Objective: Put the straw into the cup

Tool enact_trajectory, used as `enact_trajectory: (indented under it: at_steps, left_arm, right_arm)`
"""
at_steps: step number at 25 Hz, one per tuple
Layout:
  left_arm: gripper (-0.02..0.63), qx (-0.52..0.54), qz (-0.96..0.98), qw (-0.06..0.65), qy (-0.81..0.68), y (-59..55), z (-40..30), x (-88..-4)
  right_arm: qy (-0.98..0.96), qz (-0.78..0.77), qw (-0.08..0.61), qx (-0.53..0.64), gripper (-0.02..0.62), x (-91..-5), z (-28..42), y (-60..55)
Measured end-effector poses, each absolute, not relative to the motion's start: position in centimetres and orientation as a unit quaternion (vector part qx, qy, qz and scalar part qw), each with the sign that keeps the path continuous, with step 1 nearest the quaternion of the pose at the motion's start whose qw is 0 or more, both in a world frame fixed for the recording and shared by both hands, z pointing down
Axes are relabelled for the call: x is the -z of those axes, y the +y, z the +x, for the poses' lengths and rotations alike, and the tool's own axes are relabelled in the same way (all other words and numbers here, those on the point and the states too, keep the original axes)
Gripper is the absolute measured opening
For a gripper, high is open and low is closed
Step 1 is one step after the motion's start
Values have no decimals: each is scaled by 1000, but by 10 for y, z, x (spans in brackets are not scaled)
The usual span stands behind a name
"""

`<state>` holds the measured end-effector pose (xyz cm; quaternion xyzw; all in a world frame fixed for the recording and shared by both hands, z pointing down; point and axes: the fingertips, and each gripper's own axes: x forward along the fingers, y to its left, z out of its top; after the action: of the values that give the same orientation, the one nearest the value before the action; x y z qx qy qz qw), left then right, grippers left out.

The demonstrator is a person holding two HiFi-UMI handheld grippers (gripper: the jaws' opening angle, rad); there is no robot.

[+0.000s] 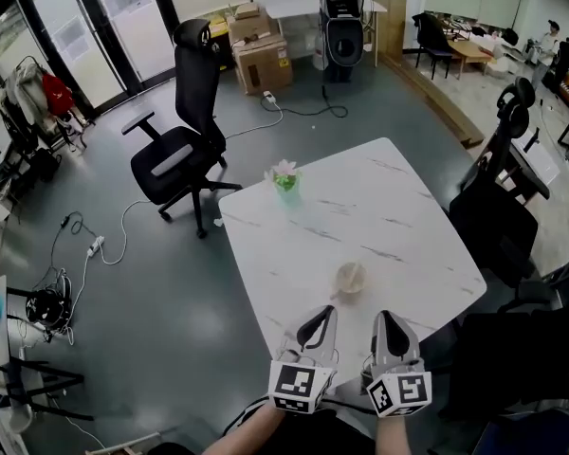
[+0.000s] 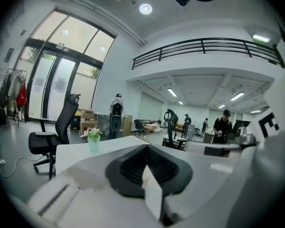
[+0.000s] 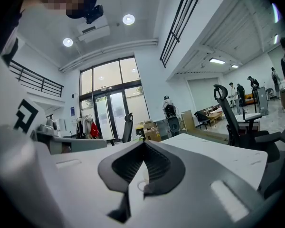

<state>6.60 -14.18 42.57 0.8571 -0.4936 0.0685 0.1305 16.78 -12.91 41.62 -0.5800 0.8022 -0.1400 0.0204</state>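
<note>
A small pale cup (image 1: 349, 278) stands on the white marble table (image 1: 379, 207), near its front edge. I cannot make out a straw in any view. My left gripper (image 1: 324, 316) and right gripper (image 1: 383, 318) are side by side just short of the cup, pointing toward it. Both are shut with their tips together and nothing between them. In the left gripper view the left gripper (image 2: 147, 149) shows only table through the gap behind its tips. In the right gripper view the right gripper (image 3: 143, 145) frames a faint pale rim that I cannot identify.
A green vase with a pink flower (image 1: 284, 182) sits at the table's far left edge and also shows as the vase (image 2: 93, 140). A black office chair (image 1: 182, 140) stands beyond the left corner, another chair (image 1: 498, 207) at the right. Cardboard boxes (image 1: 261, 50) and floor cables lie farther off.
</note>
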Motion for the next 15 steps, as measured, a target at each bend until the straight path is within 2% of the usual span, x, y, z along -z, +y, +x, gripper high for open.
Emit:
enact_trajectory:
  at_steps: [15]
  left_arm:
    - [2, -38, 852, 94, -514, -111, 68, -390]
  right_arm:
    - [815, -569, 25, 105, -9, -393, 171, -90]
